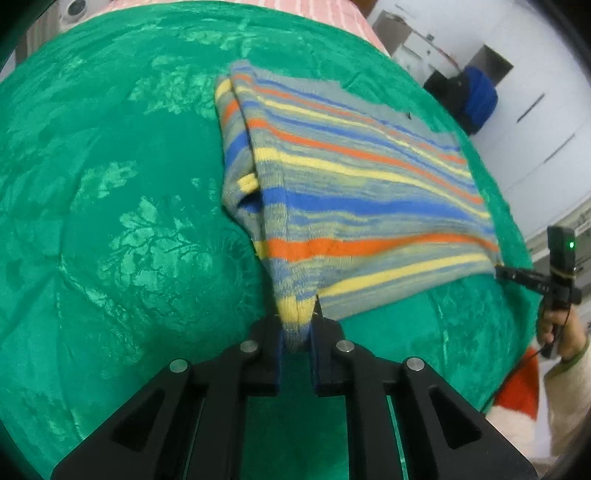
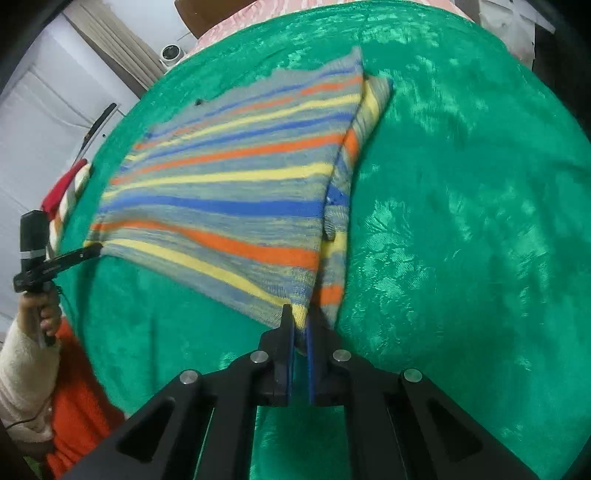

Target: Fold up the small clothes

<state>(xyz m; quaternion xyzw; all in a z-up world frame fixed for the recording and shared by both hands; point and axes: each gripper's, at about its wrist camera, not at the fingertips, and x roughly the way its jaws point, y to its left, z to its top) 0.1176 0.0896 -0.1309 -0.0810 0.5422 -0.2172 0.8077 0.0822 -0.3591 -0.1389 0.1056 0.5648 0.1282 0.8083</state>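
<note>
A knitted garment striped in blue, orange, yellow and grey lies partly folded on a green blanket. Its near edge is lifted off the blanket between the two grippers. My left gripper is shut on the near left corner, a yellow and blue band bunched between its pads. In the right wrist view the same garment stretches leftward from my right gripper, which is shut on the near right corner. Each gripper also shows in the other's view, pinching the far corner: right gripper, left gripper.
The green blanket covers a bed with pink striped bedding at its far end. A red and white cloth lies at the blanket's edge. A hand in a cream sleeve holds the right gripper. White cabinets and a blue object stand beyond.
</note>
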